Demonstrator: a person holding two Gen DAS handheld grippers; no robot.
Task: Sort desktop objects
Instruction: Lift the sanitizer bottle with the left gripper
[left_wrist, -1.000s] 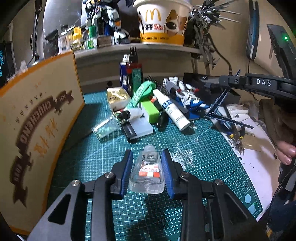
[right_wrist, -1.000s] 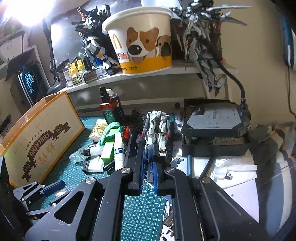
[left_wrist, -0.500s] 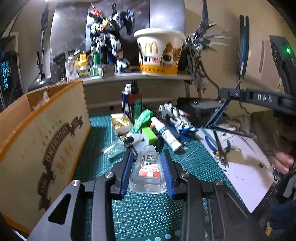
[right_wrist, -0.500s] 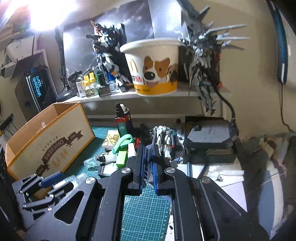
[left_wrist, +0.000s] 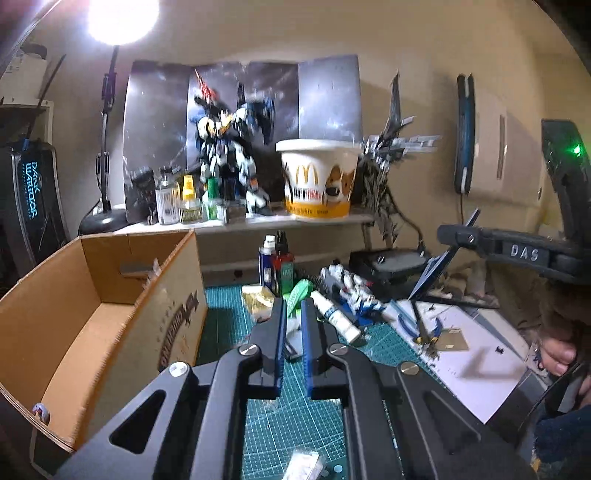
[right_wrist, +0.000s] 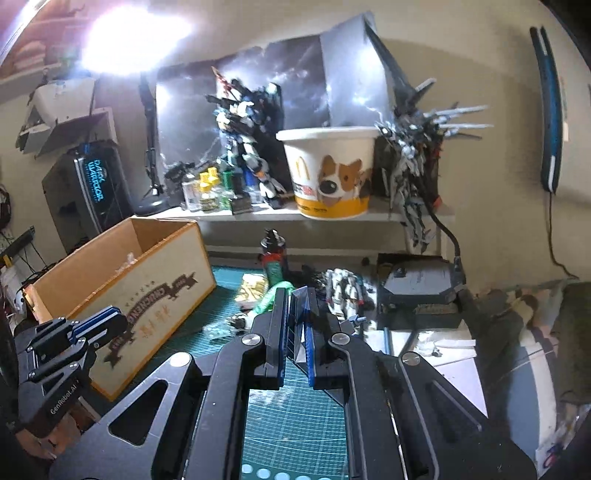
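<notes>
My left gripper (left_wrist: 293, 306) hangs above the green cutting mat (left_wrist: 295, 417); its jaws are closing to a narrow slit with nothing between them. A small clear bottle (left_wrist: 304, 463) lies on the mat under it. To the left stands the open cardboard box (left_wrist: 173, 325). In the right wrist view my right gripper (right_wrist: 297, 295) is shut on a dark blue pointed model part (right_wrist: 300, 325). That part (left_wrist: 441, 266) also shows at the right of the left wrist view. The left gripper (right_wrist: 110, 326) hovers beside the box (right_wrist: 166, 291).
A pile lies at the back of the mat: spray cans (left_wrist: 277, 266), a white tube (left_wrist: 334, 317), a toy robot (left_wrist: 351, 291), pliers (left_wrist: 417, 325). A shelf behind carries a paper bucket (left_wrist: 317, 181). A person's hand (left_wrist: 557, 350) shows at right.
Both grippers have risen and tilted up. The left gripper let go of the clear bottle, which now lies on the mat, and its jaws came together. The right grip is unchanged.
</notes>
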